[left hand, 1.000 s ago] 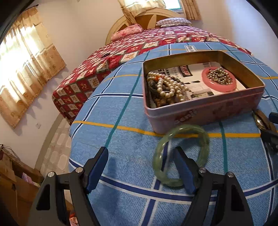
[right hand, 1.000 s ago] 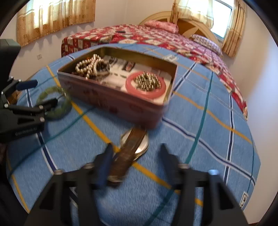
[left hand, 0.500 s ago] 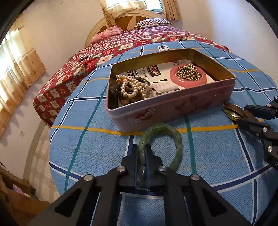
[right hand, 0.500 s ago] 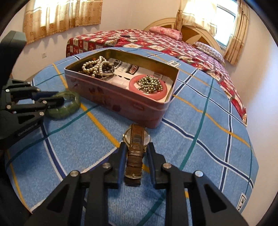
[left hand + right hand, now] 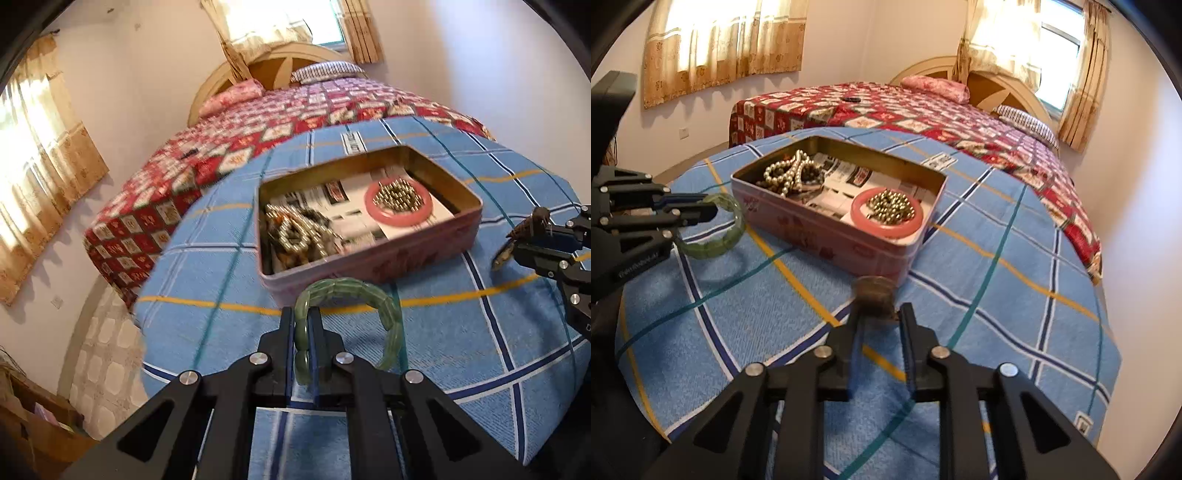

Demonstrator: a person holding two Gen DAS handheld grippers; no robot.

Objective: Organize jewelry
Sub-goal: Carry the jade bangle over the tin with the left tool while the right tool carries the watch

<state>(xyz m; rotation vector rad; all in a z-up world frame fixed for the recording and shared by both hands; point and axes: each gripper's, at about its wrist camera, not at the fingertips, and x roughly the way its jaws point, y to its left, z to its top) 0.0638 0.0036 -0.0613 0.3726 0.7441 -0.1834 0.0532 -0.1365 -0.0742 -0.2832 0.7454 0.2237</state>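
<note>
Translucent green stone bangle [image 5: 373, 317]: one side of the ring pinched between the pressed-together fingers of the left gripper [image 5: 302, 328], the rest of the loop standing out ahead and right of the tips, above the blue checked cloth [image 5: 207, 273]. Gripper angled down toward the cloth.

Brown-strapped wristwatch with round metal case [image 5: 873, 295]: between the tips of the right gripper [image 5: 881, 321], jaws closing on it; image blurred. Also angled downward.

Open pink rectangular tin [image 5: 827, 240] just beyond both grippers, holding pearl-coloured bead strands [image 5: 788, 173] and a pink ring [image 5: 886, 212] around gold beads. Red patterned bed [image 5: 923, 110] behind.
</note>
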